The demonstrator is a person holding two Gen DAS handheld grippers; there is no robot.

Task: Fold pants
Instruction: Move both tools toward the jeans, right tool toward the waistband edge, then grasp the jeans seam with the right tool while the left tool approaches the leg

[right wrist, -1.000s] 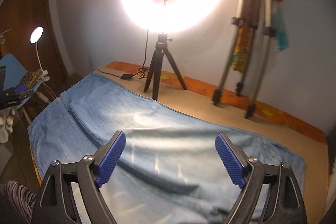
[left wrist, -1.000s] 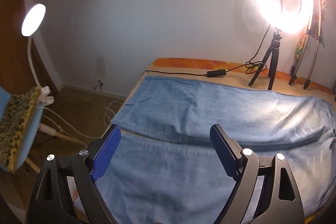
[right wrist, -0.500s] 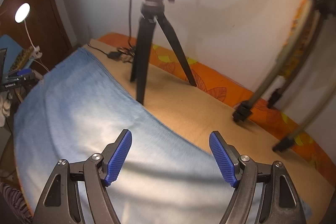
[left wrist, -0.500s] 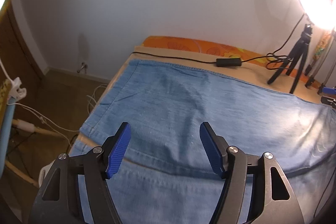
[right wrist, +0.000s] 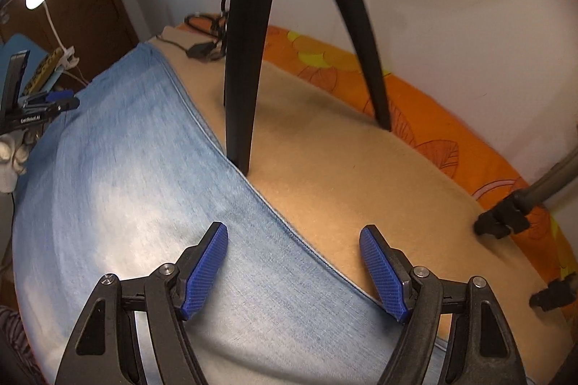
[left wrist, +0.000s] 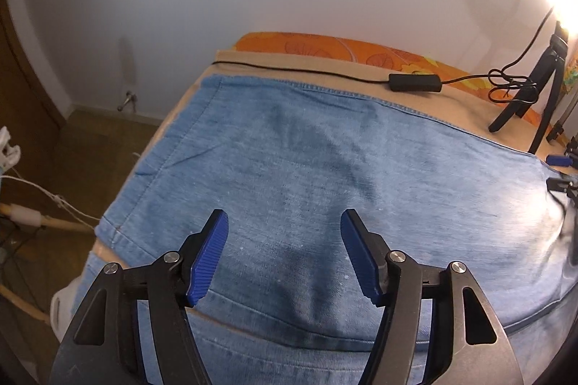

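Light blue denim pants (left wrist: 325,168) lie flat on a tan blanket (left wrist: 325,76), one leg folded over the other. My left gripper (left wrist: 283,237) is open and empty, low over the upper leg near its hem end. My right gripper (right wrist: 294,251) is open and empty, straddling the pants' far seam edge (right wrist: 274,215); the pants (right wrist: 126,197) fill the left of that view. The left gripper shows at the far left of the right wrist view (right wrist: 39,110).
A black tripod (right wrist: 245,42) stands on the blanket (right wrist: 343,168) right behind the seam. A cable with an inline switch (left wrist: 415,82) runs along the back. Grey stand feet (right wrist: 502,222) sit at right. An orange patterned cloth (right wrist: 451,139) borders the wall. Table edge and floor lie left (left wrist: 72,150).
Both grippers have moved forward and down toward the pants' far edge. The ring light has passed out of both views. Both stay open.
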